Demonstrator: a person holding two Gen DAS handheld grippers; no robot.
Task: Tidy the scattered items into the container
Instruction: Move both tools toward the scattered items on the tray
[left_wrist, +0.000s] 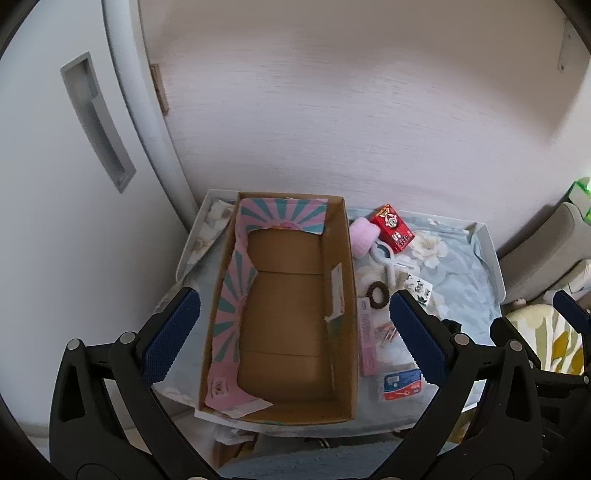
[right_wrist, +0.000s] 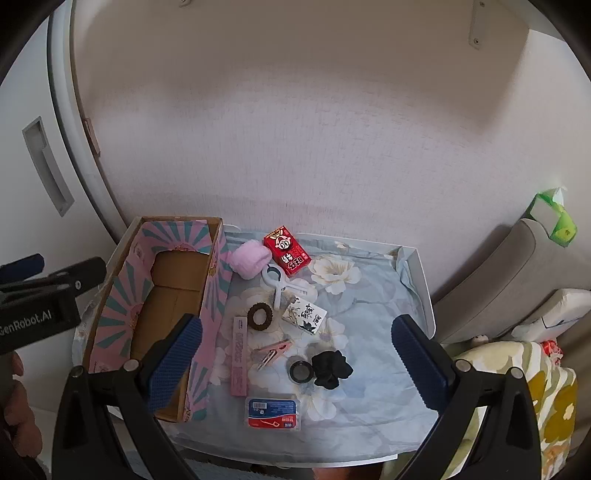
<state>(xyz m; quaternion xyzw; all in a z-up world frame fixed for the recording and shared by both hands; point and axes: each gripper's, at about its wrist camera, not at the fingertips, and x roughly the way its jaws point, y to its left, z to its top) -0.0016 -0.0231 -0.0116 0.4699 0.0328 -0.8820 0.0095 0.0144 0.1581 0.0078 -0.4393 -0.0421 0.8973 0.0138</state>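
An open cardboard box (left_wrist: 343, 295) with pink and teal flaps stands empty on the left of the small table; it also shows in the right wrist view (right_wrist: 214, 295). Scattered to its right lie a red carton (right_wrist: 287, 252), a pink fluffy ball (right_wrist: 249, 261), a white clip (right_wrist: 279, 284), a brown hair ring (right_wrist: 259, 315), a small printed box (right_wrist: 304, 315), a long pink box (right_wrist: 239, 356), a pink clothespin (right_wrist: 273, 351), a black scrunchie (right_wrist: 330, 369), a small black round lid (right_wrist: 301, 371) and a blue-red packet (right_wrist: 272, 411). My left gripper (left_wrist: 293, 336) hovers open above the box. My right gripper (right_wrist: 297, 365) hovers open above the items.
The table has a floral blue cloth (right_wrist: 369, 332) and a raised white rim (right_wrist: 421, 280). A wall stands behind it and a white door with a recessed handle (left_wrist: 96, 122) is at left. A beige cushion (right_wrist: 509, 273) and a floral fabric (right_wrist: 546, 398) are at right.
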